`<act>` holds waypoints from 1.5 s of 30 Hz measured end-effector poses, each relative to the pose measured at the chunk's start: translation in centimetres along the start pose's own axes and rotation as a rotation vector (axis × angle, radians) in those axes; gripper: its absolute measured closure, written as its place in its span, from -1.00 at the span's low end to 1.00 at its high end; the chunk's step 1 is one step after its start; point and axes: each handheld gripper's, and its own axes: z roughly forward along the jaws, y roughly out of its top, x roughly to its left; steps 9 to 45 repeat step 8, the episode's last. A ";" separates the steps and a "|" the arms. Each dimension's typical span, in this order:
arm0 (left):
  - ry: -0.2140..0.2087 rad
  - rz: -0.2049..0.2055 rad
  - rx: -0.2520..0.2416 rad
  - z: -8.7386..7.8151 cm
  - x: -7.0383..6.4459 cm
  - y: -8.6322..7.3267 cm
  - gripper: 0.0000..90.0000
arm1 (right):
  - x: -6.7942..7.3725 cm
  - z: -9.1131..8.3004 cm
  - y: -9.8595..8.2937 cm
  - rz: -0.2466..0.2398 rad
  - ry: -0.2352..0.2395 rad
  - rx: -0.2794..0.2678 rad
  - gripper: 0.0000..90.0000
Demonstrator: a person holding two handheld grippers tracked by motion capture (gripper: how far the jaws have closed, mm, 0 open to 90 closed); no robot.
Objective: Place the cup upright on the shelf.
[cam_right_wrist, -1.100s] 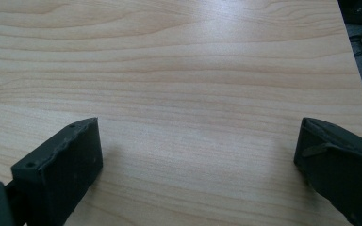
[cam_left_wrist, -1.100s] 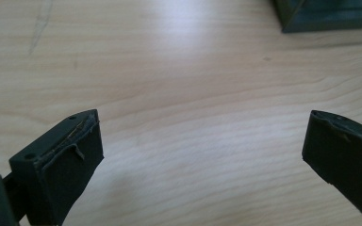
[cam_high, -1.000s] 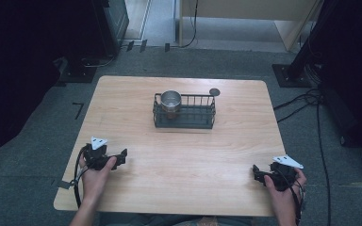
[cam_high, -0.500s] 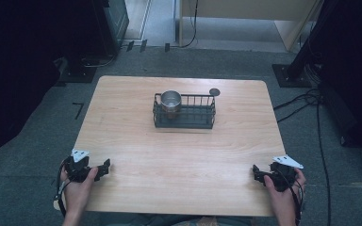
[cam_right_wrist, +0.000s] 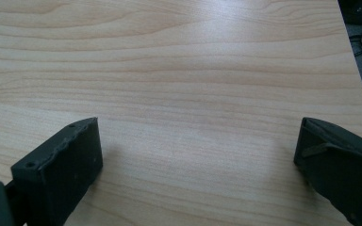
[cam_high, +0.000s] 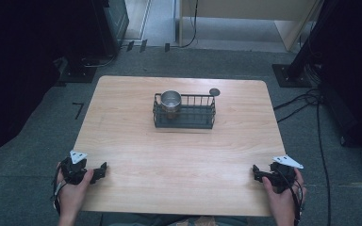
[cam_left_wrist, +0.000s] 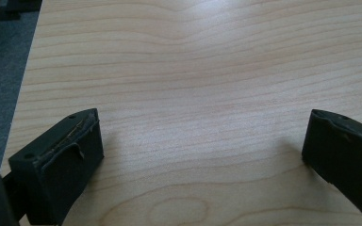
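A black wire basket stands at the middle of the wooden table, toward its far side. A metal cup sits upright in the basket's left end. A small dark disc lies just behind the basket's right end. My left gripper rests at the near left corner, held by a hand. In the left gripper view its jaws stand wide open over bare wood. My right gripper sits at the near right corner, and it is also open with nothing between its jaws.
Grey carpet floor surrounds the table. Cables run along the floor at the right. Dark equipment stands are off the far corners. Bare wood lies between the grippers and the basket.
My left gripper has pulled back and leftward to the table's near left corner. The right gripper, the basket and the cup have not moved.
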 end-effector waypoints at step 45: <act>0.010 -0.009 0.000 0.0 -0.1 0.1 -1.00 | -0.1 0.1 0.0 0.006 -0.009 0.003 -1.00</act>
